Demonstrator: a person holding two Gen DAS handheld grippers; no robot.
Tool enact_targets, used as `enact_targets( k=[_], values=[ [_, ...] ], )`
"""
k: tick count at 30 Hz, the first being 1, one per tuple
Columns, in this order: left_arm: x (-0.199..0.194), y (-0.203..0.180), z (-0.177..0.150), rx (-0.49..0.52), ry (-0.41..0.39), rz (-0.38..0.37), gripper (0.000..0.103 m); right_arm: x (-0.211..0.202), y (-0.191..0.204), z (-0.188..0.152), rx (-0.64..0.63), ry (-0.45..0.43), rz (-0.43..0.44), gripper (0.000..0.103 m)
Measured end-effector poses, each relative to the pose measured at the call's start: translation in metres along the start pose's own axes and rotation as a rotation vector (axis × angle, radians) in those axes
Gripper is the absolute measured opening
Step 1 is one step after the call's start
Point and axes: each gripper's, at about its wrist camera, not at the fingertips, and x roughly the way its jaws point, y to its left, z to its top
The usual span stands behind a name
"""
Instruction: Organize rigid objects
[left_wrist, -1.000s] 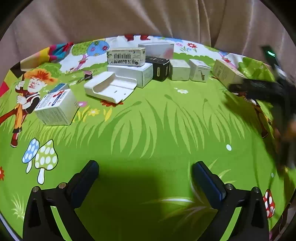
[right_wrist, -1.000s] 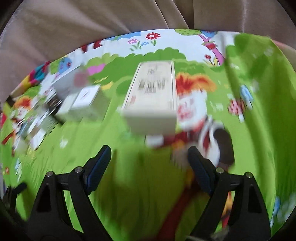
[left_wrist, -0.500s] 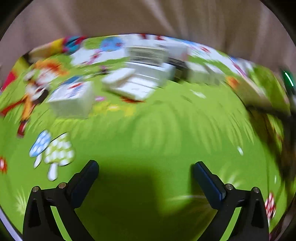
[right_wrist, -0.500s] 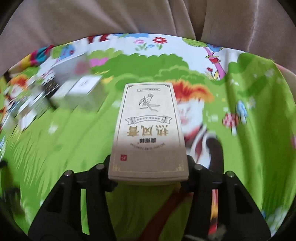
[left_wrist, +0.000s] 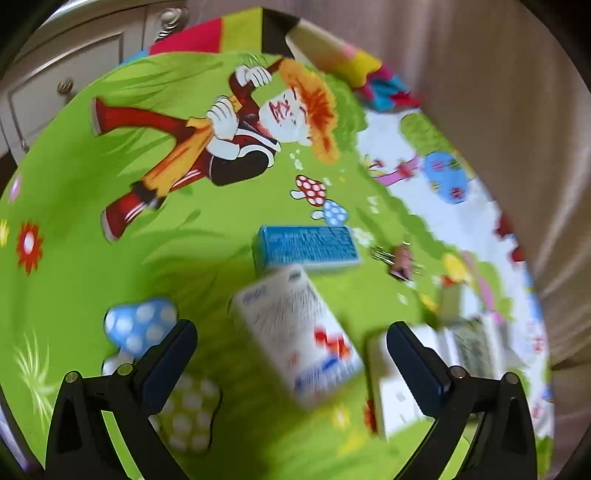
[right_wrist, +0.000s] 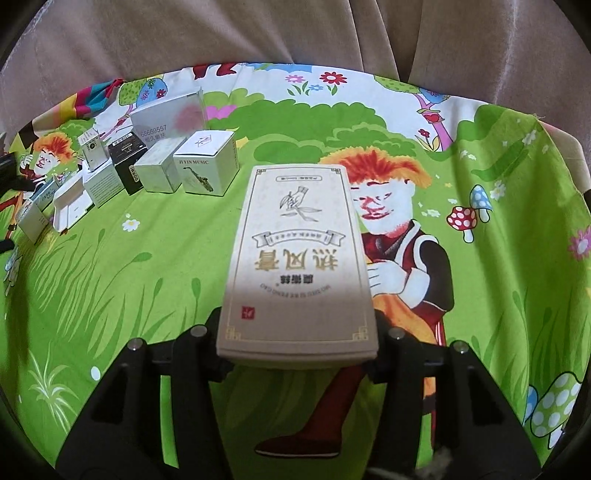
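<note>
My right gripper (right_wrist: 299, 332) is shut on a tall beige box (right_wrist: 297, 258) with gold lettering; the pads press its two sides near its close end, and it juts forward over the green cartoon cloth (right_wrist: 129, 295). A row of small boxes stands at the back left, among them a white cube printed with a saxophone (right_wrist: 207, 166) and a black box (right_wrist: 127, 166). My left gripper (left_wrist: 291, 332) is open above a blurred white box with red and blue print (left_wrist: 288, 310), which lies ahead between its fingers without touching them. A blue box (left_wrist: 306, 247) lies just beyond.
A white moulded holder (left_wrist: 399, 387) lies right of the left gripper, a binder clip (left_wrist: 400, 262) behind it. A large white box (right_wrist: 166, 118) stands behind the row. Beige curtain (right_wrist: 295, 33) backs the table; a cabinet (left_wrist: 66, 85) shows past its left end.
My right gripper went from open before the beige box to shut on it. The left gripper rolled and swung left, over the white red-and-blue box; its jaws stayed open.
</note>
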Motion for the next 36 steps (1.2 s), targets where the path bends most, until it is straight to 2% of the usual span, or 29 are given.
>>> enact_targets(
  k=[1, 3, 4, 5, 6, 7, 10, 13, 15, 16, 17, 18, 20, 22, 24, 26, 29, 30, 31, 32, 33, 35, 36],
  values=[
    [0.015, -0.005, 0.004, 0.040, 0.047, 0.022, 0.103, 0.000, 0.000, 0.000, 0.002, 0.000, 0.003, 0.056],
    [0.019, -0.016, 0.000, 0.167, 0.044, 0.069, 0.100, 0.001, -0.002, 0.001, 0.006, 0.000, 0.010, 0.057],
    [0.020, -0.018, -0.006, 0.219, 0.052, 0.053, 0.098, 0.001, -0.002, 0.000, 0.007, 0.000, 0.012, 0.057],
    [0.012, -0.015, -0.012, 0.259, 0.019, 0.033, 0.076, 0.001, -0.003, 0.000, 0.010, 0.000, 0.015, 0.057],
    [0.005, -0.009, -0.018, 0.284, -0.006, 0.003, 0.076, 0.001, -0.003, 0.000, 0.012, -0.001, 0.018, 0.057],
    [-0.001, 0.000, -0.027, 0.325, -0.004, -0.066, 0.076, 0.001, -0.003, 0.001, 0.013, -0.001, 0.020, 0.057],
    [-0.016, 0.016, -0.046, 0.468, -0.008, -0.177, 0.076, 0.001, -0.003, 0.001, 0.013, -0.001, 0.020, 0.057],
    [-0.033, 0.032, -0.067, 0.647, 0.052, -0.305, 0.076, 0.001, -0.003, 0.001, 0.010, -0.001, 0.017, 0.057],
    [-0.040, 0.035, -0.079, 0.749, 0.071, -0.298, 0.080, 0.001, -0.002, 0.000, 0.007, -0.001, 0.011, 0.057],
    [-0.043, 0.034, -0.084, 0.810, 0.073, -0.272, 0.080, 0.001, -0.002, 0.000, 0.005, -0.001, 0.009, 0.057],
    [-0.041, 0.034, -0.085, 0.839, 0.066, -0.225, 0.086, 0.001, -0.001, 0.000, 0.005, -0.001, 0.006, 0.057],
    [-0.040, 0.029, -0.088, 0.849, 0.053, -0.155, 0.094, 0.001, -0.001, 0.000, 0.005, 0.000, 0.005, 0.057],
    [-0.036, 0.035, -0.079, 0.736, 0.055, -0.043, 0.098, 0.001, -0.001, 0.000, 0.005, 0.000, 0.003, 0.057],
    [-0.039, 0.046, -0.068, 0.553, 0.083, -0.022, 0.098, 0.001, -0.001, 0.000, 0.003, 0.000, 0.001, 0.057],
    [-0.044, 0.049, -0.063, 0.467, 0.078, -0.018, 0.098, 0.001, -0.001, 0.001, 0.002, 0.000, 0.000, 0.057],
    [-0.045, 0.045, -0.061, 0.462, 0.082, -0.067, 0.098, 0.001, -0.002, 0.001, 0.003, 0.000, -0.001, 0.058],
    [-0.035, 0.036, -0.064, 0.529, 0.058, -0.032, 0.098, 0.002, -0.002, 0.001, 0.003, 0.000, 0.000, 0.058],
    [-0.030, 0.035, -0.063, 0.535, 0.049, -0.038, 0.096, 0.001, -0.002, 0.001, 0.003, -0.001, 0.000, 0.058],
    [-0.033, 0.035, -0.066, 0.564, -0.011, -0.053, 0.088, 0.001, -0.002, 0.001, 0.003, -0.001, 0.001, 0.058],
    [-0.034, 0.035, -0.069, 0.598, -0.060, -0.058, 0.053, 0.001, -0.002, 0.001, 0.003, -0.001, 0.000, 0.058],
    [-0.040, 0.034, -0.074, 0.622, -0.090, -0.075, 0.041, 0.001, -0.002, 0.001, 0.003, -0.001, 0.001, 0.058],
    [-0.046, 0.029, -0.086, 0.687, -0.066, -0.237, 0.041, 0.001, -0.002, 0.001, 0.001, -0.002, -0.002, 0.058],
    [-0.049, 0.024, -0.095, 0.737, -0.081, -0.219, 0.041, 0.002, -0.002, 0.001, -0.001, -0.002, -0.002, 0.057]
  ],
)
